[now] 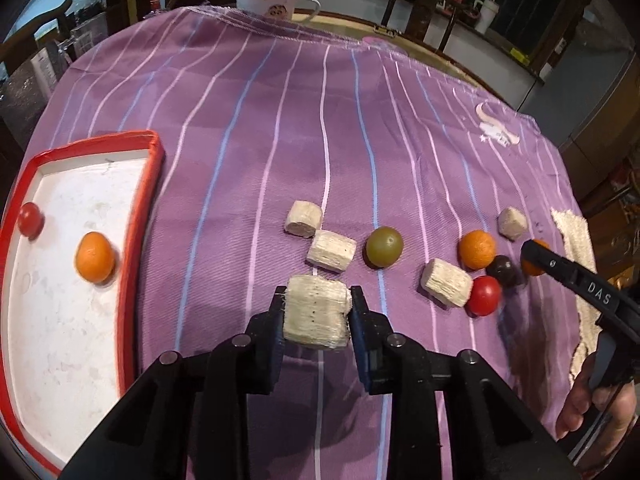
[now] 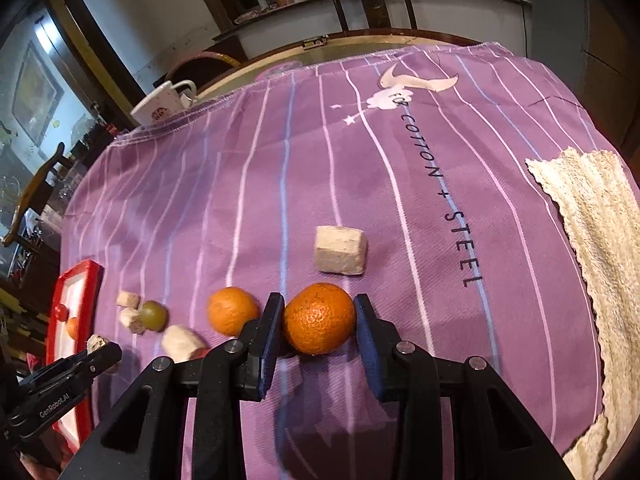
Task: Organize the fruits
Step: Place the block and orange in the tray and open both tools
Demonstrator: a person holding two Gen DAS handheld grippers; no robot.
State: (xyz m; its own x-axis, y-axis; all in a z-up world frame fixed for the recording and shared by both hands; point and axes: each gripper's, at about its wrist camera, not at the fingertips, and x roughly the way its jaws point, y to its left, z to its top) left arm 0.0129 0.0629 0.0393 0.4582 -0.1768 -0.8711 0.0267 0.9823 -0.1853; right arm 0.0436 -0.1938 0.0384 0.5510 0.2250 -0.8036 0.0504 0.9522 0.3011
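My left gripper is shut on a beige sugarcane chunk, held just above the purple cloth. My right gripper is shut on an orange tangerine; it also shows in the left wrist view at the right. On the cloth lie a green fruit, another tangerine, a red tomato, a dark fruit and several more beige chunks. The red-rimmed white tray at the left holds a tangerine and a red tomato.
A white mug stands at the far edge of the table. A beige woven mat lies on the right side of the cloth. One beige chunk lies ahead of my right gripper. Chairs and shelves stand behind the table.
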